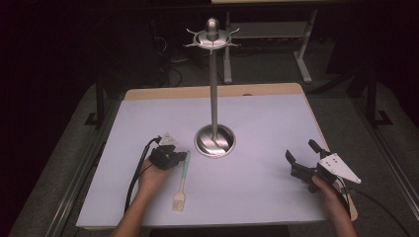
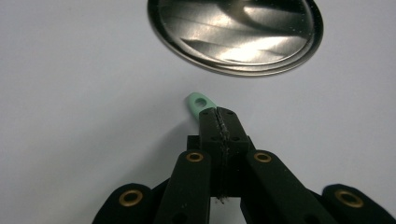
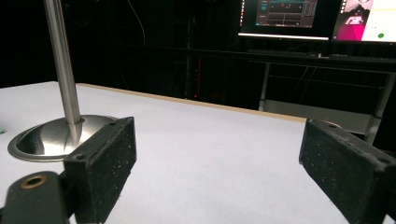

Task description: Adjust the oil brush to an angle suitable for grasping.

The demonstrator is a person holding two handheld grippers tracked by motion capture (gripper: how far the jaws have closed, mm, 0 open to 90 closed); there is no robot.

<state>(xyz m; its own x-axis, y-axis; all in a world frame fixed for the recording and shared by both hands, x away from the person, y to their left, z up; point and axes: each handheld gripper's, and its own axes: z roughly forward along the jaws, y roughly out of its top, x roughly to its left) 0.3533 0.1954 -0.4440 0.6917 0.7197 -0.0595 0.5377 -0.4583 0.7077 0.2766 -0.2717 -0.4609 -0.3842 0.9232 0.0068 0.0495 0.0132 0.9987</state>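
Note:
A pastry brush (image 1: 180, 185) with a pale green handle lies on the white table, bristles toward the front edge. My left gripper (image 1: 182, 157) is shut on the handle's far end. In the left gripper view its black jaws (image 2: 219, 116) are pressed together and the handle's green tip with a hanging hole (image 2: 198, 103) pokes out beyond them. A steel utensil stand (image 1: 214, 89) rises from a round base (image 1: 215, 140) just right of that gripper, with hooks around its top (image 1: 212, 37). At the right side of the table, my right gripper (image 1: 301, 150) is open and holds nothing.
The stand's base (image 2: 236, 32) lies a short way ahead of the left jaws. Between the right gripper's pads (image 3: 105, 163) I see bare table, with the stand's pole (image 3: 63, 70) at the left. Monitors (image 3: 285, 16) and a desk stand beyond the table's far edge.

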